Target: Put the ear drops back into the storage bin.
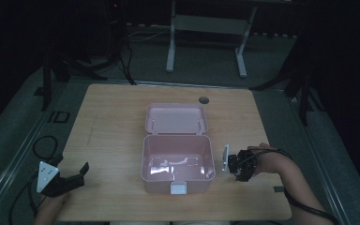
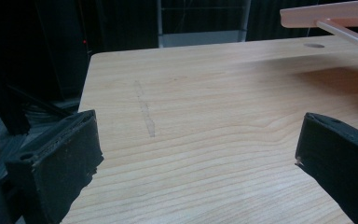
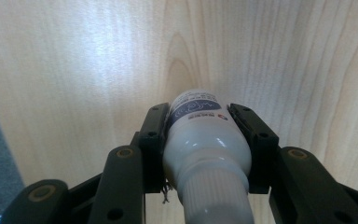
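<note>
Resting at the table's (image 1: 112, 112) near-left corner, the left gripper (image 1: 72, 180) has its jaws spread wide, with only bare wood between them; in the left gripper view its two black pads (image 2: 60, 158) stand far apart and touch nothing. It points toward the middle of the table, where one pink plastic box (image 1: 178, 161) sits with its single hinged lid (image 1: 176, 118) thrown back flat behind it. The box is open to the top, its white latch tab (image 1: 178, 188) facing the near edge, and nothing can be made out inside it.

Right of the box, just beside its right wall, the right gripper (image 1: 232, 164) is held above the table by the person's hand (image 1: 262, 161). It is clenched on one small white bottle (image 3: 205, 149). In the right gripper view the bottle's long axis runs along the jaws: its ribbed cap end lies back toward the gripper's body and its flat bottom, bearing a blue printed label, points away over the wood. Both pads press its sides at the widest part of the body. From above, the bottle itself is too small and dark to make out.
</note>
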Available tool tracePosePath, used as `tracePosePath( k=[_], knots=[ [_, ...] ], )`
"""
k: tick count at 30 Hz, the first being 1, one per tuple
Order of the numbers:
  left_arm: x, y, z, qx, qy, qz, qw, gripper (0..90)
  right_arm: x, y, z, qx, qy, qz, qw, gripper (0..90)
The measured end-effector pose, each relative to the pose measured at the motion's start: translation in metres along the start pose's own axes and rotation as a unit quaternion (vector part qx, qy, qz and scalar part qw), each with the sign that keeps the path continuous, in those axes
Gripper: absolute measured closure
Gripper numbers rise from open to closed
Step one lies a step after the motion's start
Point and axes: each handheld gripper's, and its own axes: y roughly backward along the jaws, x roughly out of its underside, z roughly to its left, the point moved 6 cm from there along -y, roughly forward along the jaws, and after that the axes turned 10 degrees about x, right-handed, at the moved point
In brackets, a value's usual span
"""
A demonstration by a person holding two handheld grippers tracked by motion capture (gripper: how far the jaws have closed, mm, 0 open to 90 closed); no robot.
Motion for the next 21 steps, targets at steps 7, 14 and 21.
tracePosePath(
  k=[7,14,21],
  knots=[
    [0.0,0.0,0.0,0.0,0.0,0.0,1.0,0.4,0.001,0.009,0.002,-0.001,0.0,0.004,1.0,59.7],
    [0.0,0.0,0.0,0.0,0.0,0.001,1.0,0.4,0.002,0.021,0.003,0.001,0.003,0.008,1.0,59.7],
    [0.0,0.0,0.0,-0.001,0.0,0.001,1.0,0.4,-0.001,0.047,0.002,0.007,0.004,0.003,1.0,59.7]
  ],
)
